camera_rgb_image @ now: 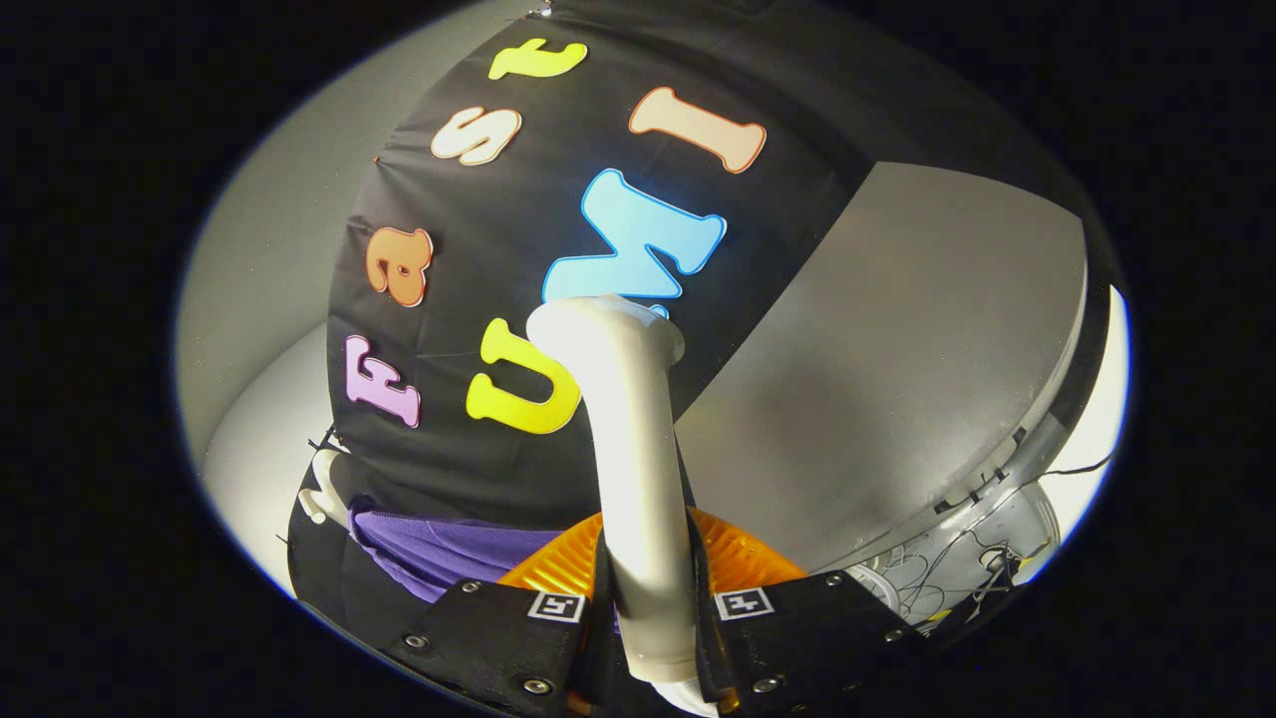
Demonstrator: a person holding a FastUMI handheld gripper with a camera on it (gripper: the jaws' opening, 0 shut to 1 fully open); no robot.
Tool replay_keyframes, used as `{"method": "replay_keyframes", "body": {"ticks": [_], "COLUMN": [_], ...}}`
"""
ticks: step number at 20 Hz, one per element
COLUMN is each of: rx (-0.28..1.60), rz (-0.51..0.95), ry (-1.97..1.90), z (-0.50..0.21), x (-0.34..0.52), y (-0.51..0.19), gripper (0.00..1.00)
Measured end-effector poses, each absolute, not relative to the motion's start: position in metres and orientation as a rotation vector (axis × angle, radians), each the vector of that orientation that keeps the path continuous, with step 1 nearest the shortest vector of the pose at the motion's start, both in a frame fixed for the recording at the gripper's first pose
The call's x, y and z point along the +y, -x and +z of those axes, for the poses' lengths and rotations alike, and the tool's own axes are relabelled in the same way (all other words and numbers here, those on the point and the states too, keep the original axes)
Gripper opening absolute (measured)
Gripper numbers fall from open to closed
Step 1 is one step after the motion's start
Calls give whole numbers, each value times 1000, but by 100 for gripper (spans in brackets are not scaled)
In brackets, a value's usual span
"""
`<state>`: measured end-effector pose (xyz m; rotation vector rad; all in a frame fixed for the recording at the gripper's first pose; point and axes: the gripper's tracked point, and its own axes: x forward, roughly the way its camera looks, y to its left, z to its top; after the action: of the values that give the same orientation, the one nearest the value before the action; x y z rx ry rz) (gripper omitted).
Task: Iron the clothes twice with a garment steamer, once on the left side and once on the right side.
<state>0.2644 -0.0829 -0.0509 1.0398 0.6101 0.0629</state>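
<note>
Your hand-held gripper (653, 618) is closed on the garment steamer (628, 449) — both black fingers (498, 628) press against the sides of its cream handle, low down near its base, with only the width of the handle between them. The steamer rises straight ahead from between the fingers, its rounded head ending well beyond them against the black cloth wall (558, 130). An orange ribbed part (743, 558) sits just behind the handle, level with the fingertips; whether it belongs to the steamer or to the gripper cannot be told.

The clothes — a purple garment (429, 548) — hang just beyond the left finger, below the cloth wall, on what looks like a white hanger hook (324, 489). The garment is off to the side of the steamer head, not in front of it, and the two are apart.

To the right of the steamer a grey panel (897, 379) slopes away, and past the right finger lies a tangle of thin cables (947, 573).

Expect the steamer to feel rigid and smooth, probably top-heavy with the head so far out from your grip, so a hold closer to mid-handle would likely steady it. The garment looks thin and limp; it will likely sway and bunch under pressure, so light contact seems wise. Neither pass looks begun.
</note>
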Motion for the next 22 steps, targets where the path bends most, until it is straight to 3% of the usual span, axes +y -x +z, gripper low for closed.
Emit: {"method": "replay_keyframes", "body": {"ticks": [14, 22], "rx": [380, 285], "rz": [130, 137], "ry": [-775, -553], "z": [49, 79], "x": [0, 65], "y": [-171, -175], "gripper": [33, 33]}}
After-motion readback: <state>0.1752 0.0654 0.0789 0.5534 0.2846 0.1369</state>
